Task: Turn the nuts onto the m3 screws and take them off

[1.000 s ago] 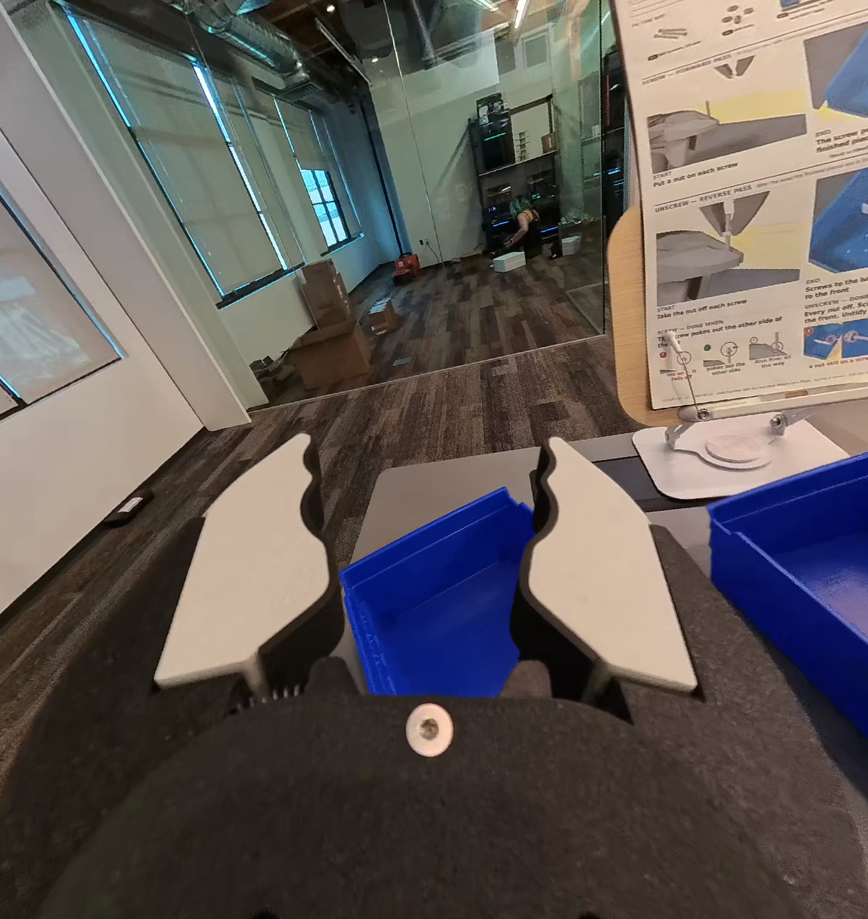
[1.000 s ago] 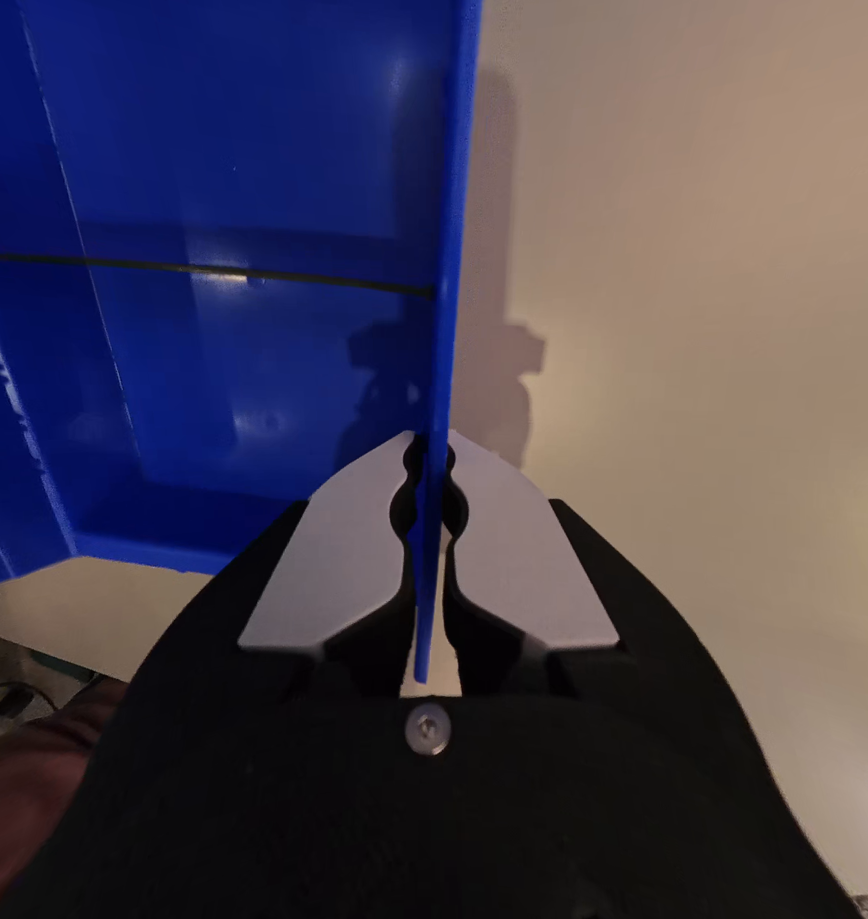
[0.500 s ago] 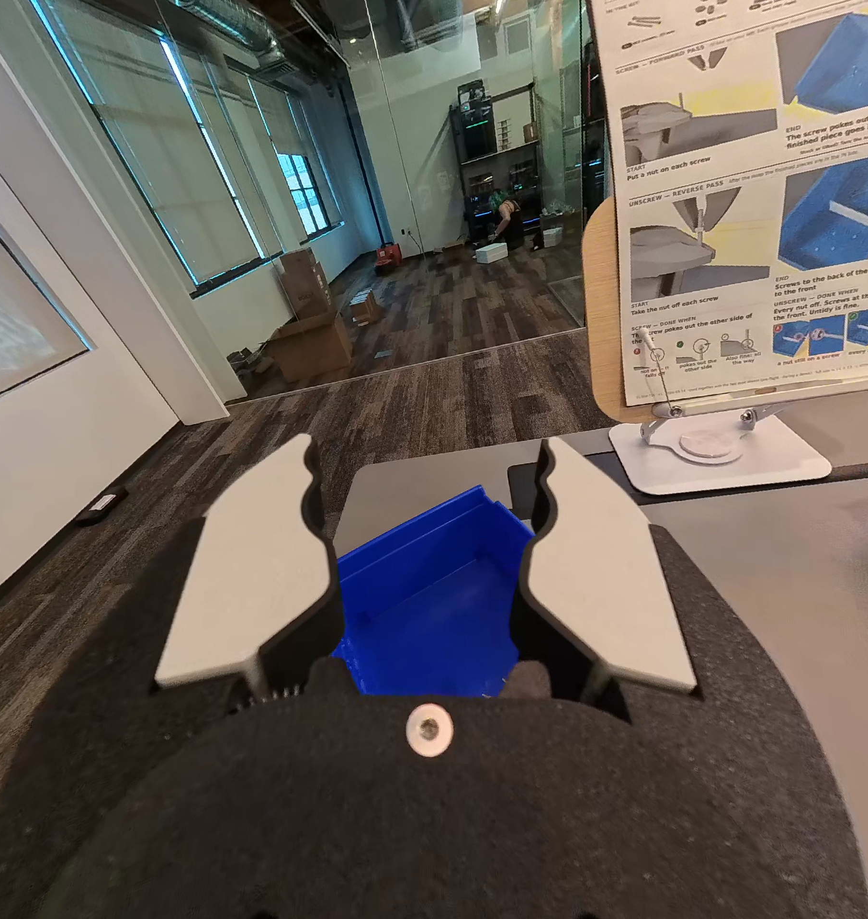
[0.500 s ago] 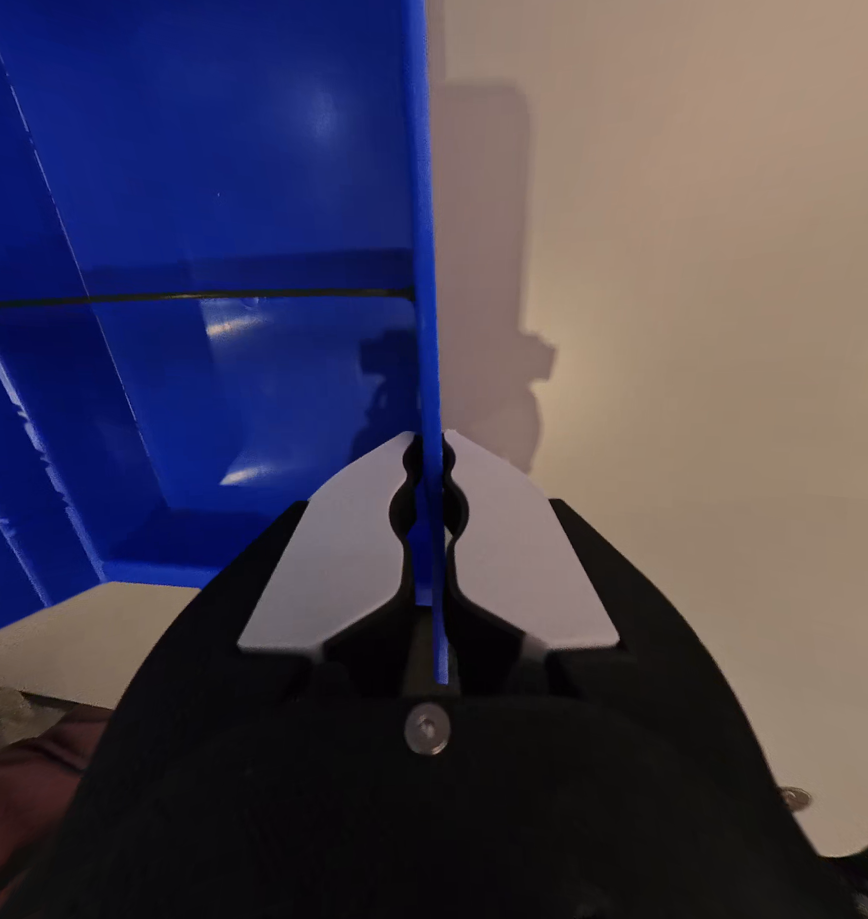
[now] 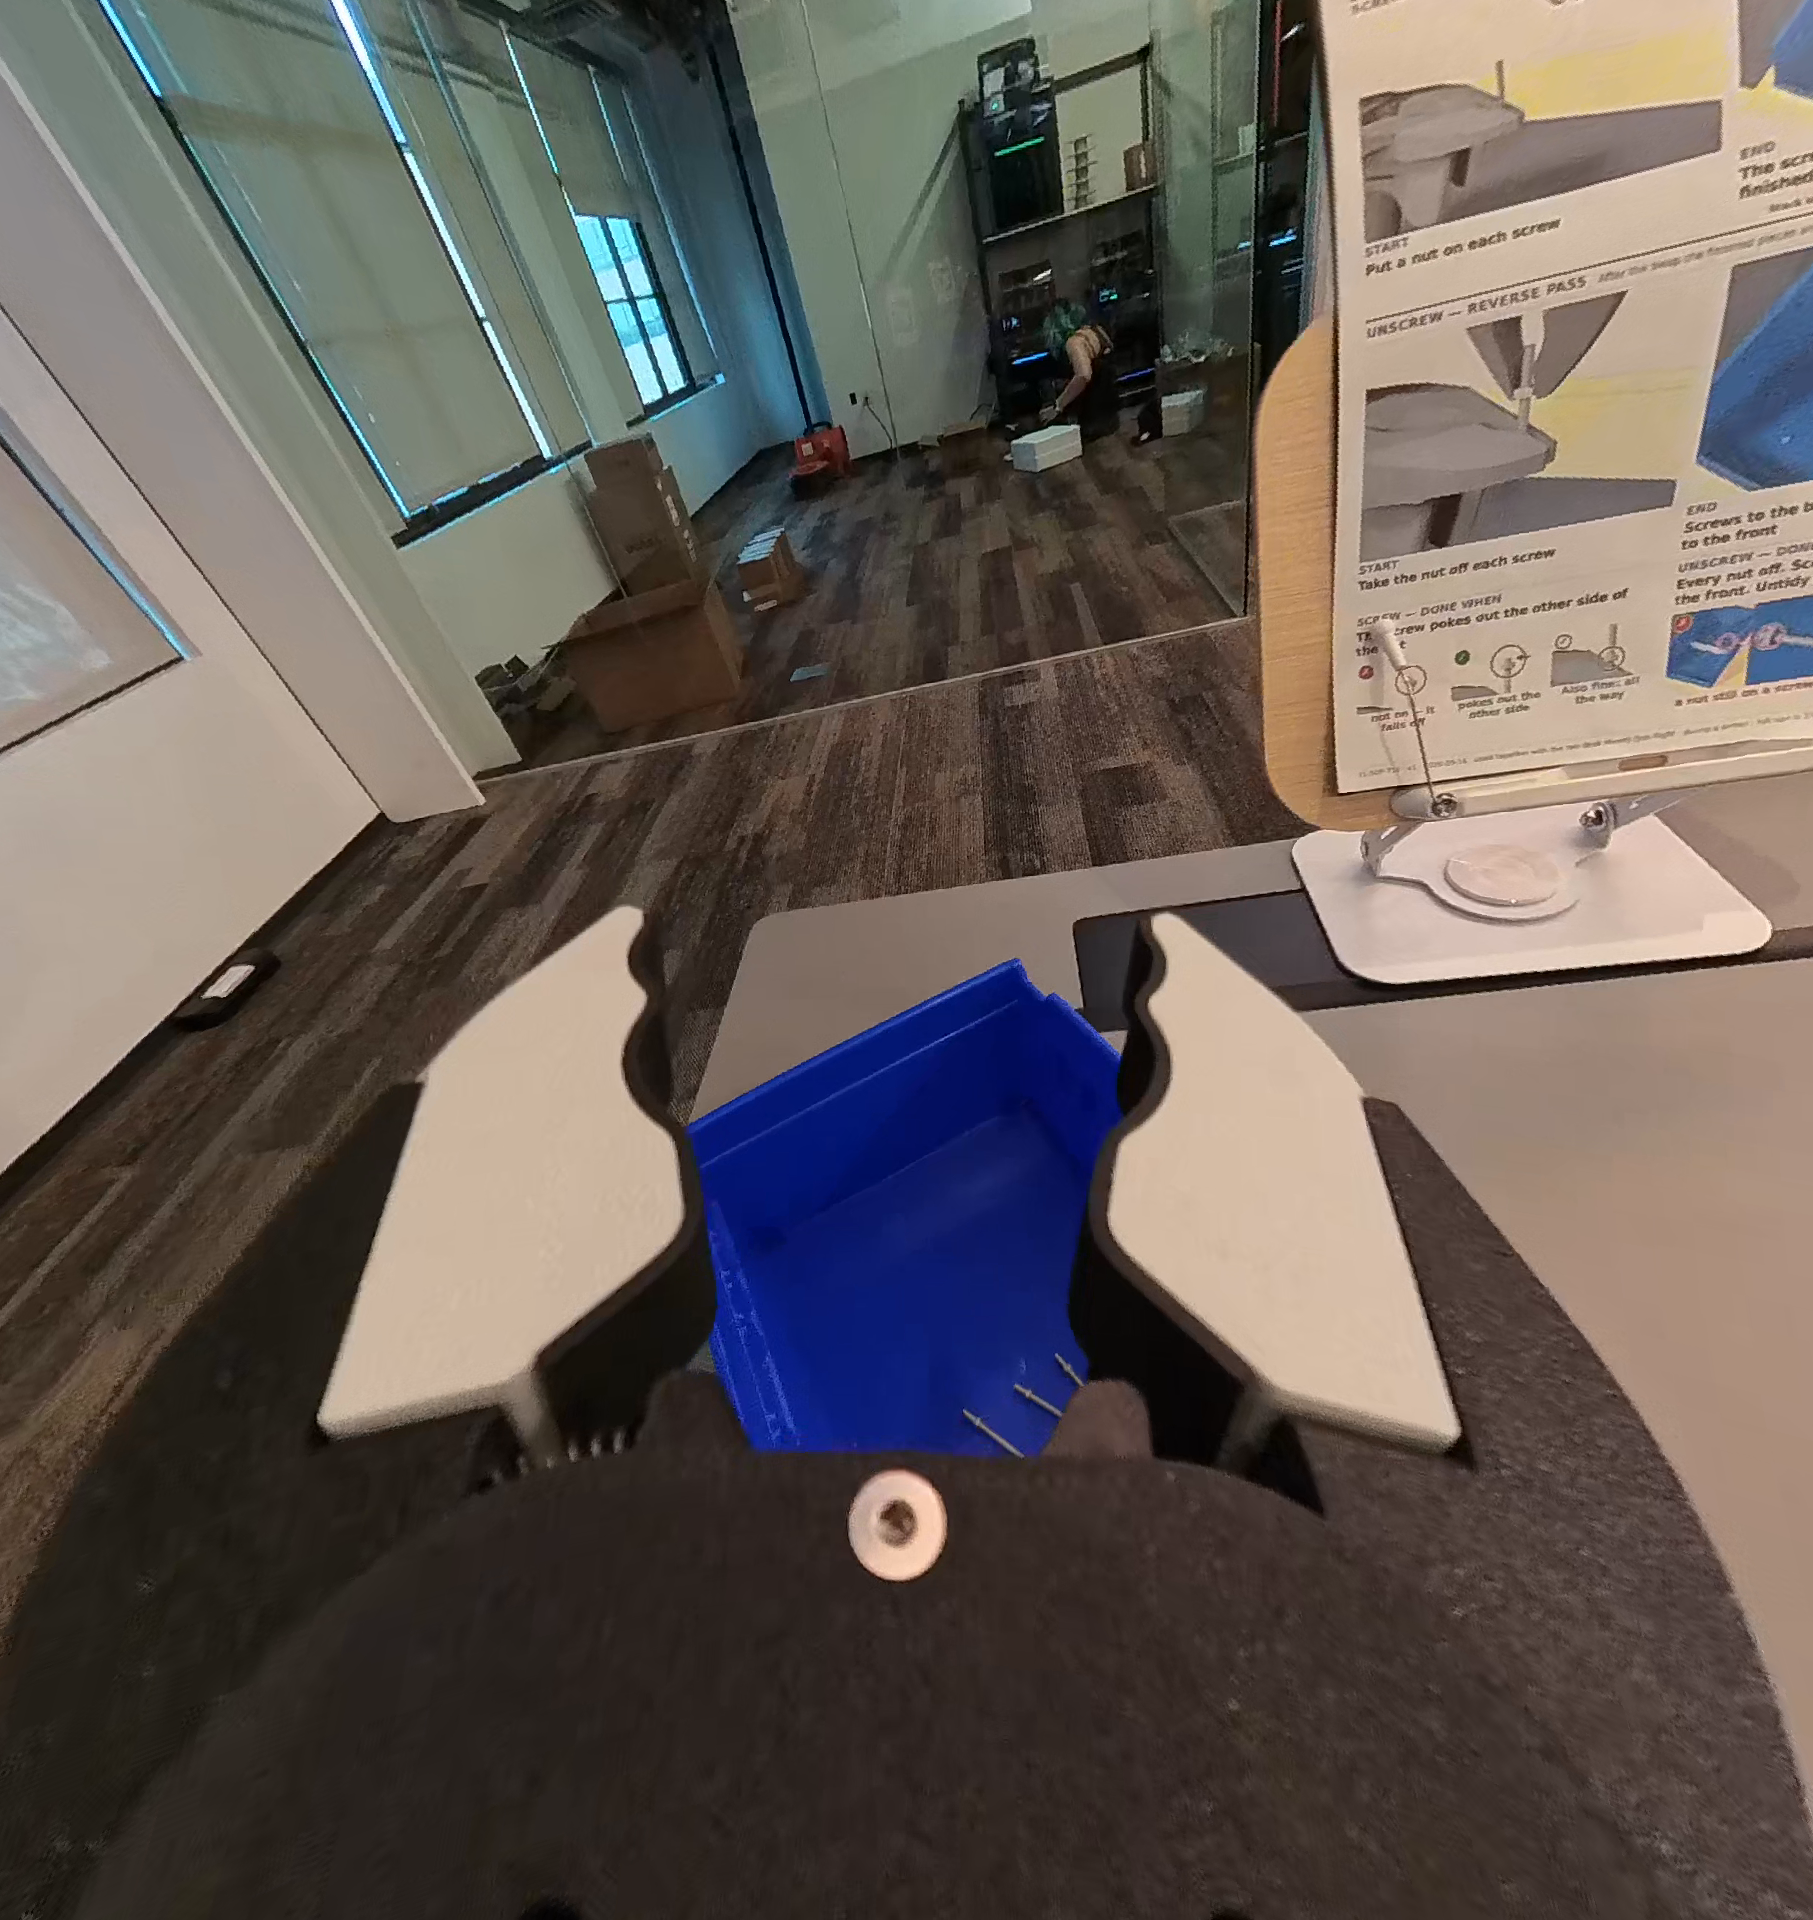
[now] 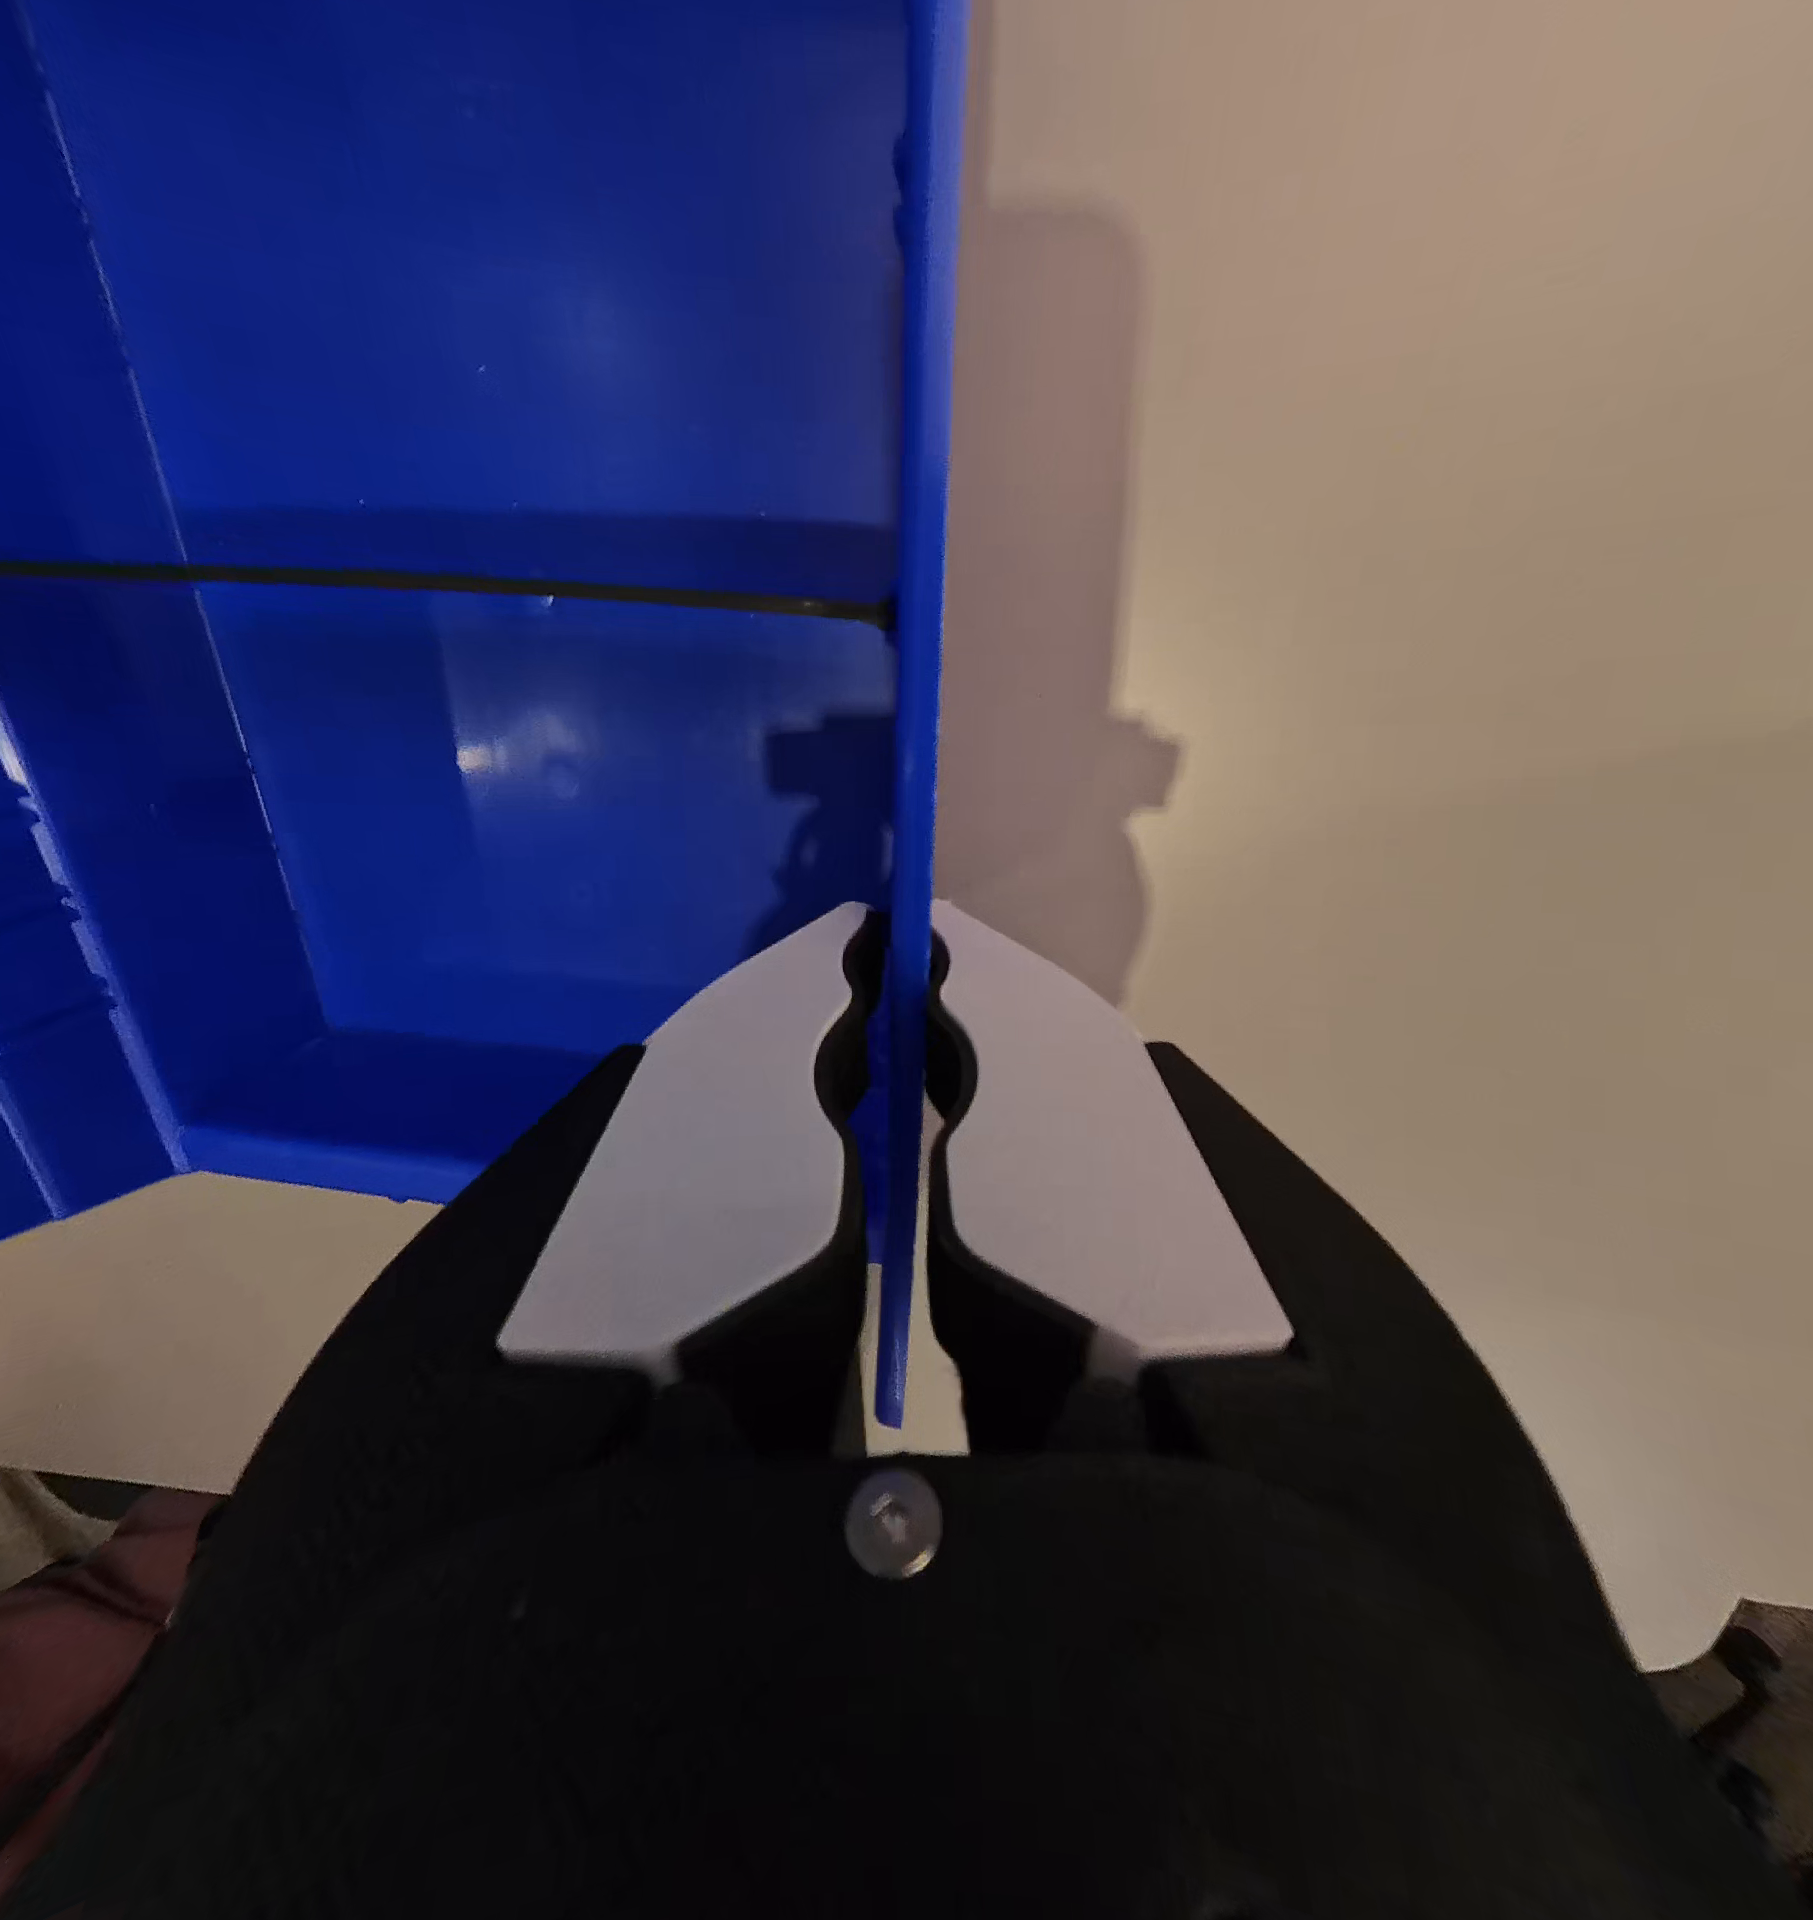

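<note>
Three thin screws (image 5: 1027, 1405) lie on the floor of a small blue bin (image 5: 912, 1174) in the left wrist view, at its near end, just ahead of the left gripper (image 5: 897, 997). That gripper hangs above the bin with its jaws spread wide and nothing between them. Beyond the bin, on the grey table (image 5: 1567, 1122), stands an instruction sheet (image 5: 1608, 395) on a white stand (image 5: 1525, 904). No nuts can be made out in this view.

In the right wrist view, the right gripper (image 6: 907, 920) is clamped on the thin side wall of a second blue bin (image 6: 528, 343), the wall running straight between its closed fingers. A thin dark line crosses this bin from wall to wall; its floor, so far as it shows, holds no screws or nuts.

Judging by this, no threading is under way: the step looks like setting the bins in place. Next, the right gripper would need to rest its bin on the table and let go, and the left to come down on one screw
</note>
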`<state>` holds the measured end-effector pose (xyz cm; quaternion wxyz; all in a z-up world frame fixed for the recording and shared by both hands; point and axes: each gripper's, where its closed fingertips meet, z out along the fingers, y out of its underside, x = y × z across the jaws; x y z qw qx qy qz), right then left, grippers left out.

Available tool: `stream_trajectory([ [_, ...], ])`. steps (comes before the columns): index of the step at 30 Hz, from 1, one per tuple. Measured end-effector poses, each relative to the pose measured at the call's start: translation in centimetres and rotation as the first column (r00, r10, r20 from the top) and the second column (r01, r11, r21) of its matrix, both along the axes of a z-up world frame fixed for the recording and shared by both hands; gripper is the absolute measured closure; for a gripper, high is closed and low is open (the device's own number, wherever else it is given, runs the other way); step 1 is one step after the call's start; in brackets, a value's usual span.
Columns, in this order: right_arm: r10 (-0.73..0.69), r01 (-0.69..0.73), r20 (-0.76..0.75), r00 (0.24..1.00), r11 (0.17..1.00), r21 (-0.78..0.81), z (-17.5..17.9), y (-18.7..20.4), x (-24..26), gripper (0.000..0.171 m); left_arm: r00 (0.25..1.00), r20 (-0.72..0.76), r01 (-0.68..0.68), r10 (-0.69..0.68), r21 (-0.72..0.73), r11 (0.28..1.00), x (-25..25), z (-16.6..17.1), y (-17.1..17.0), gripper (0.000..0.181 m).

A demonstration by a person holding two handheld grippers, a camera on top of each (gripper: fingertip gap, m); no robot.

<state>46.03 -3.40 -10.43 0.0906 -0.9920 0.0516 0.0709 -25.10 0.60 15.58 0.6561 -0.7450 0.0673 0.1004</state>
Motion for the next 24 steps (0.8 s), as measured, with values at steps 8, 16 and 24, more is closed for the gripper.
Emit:
stream_trajectory([
  [8, -0.067, -0.084, 0.320, 0.945, 0.897, 0.433, 8.6, 2.5, 2.5, 0.135, 0.995, 0.093, -0.023, 0.032, -0.098, 0.995, -1.9, -1.2, -2.0, 0.094],
  [16, 0.117, -0.264, 0.241, 0.964, 0.560, 0.785, 20.6, 6.5, -6.8, 0.129, 0.991, 0.039, -0.121, 0.128, -0.143, 0.982, -2.6, -1.6, -3.1, 0.100],
  [24, 0.293, -0.340, 0.215, 0.932, 0.496, 0.799, 17.6, 9.4, -10.0, 0.131, 0.973, -0.031, -0.225, 0.228, -0.339, 0.913, -7.4, -7.7, -1.1, 0.090],
])
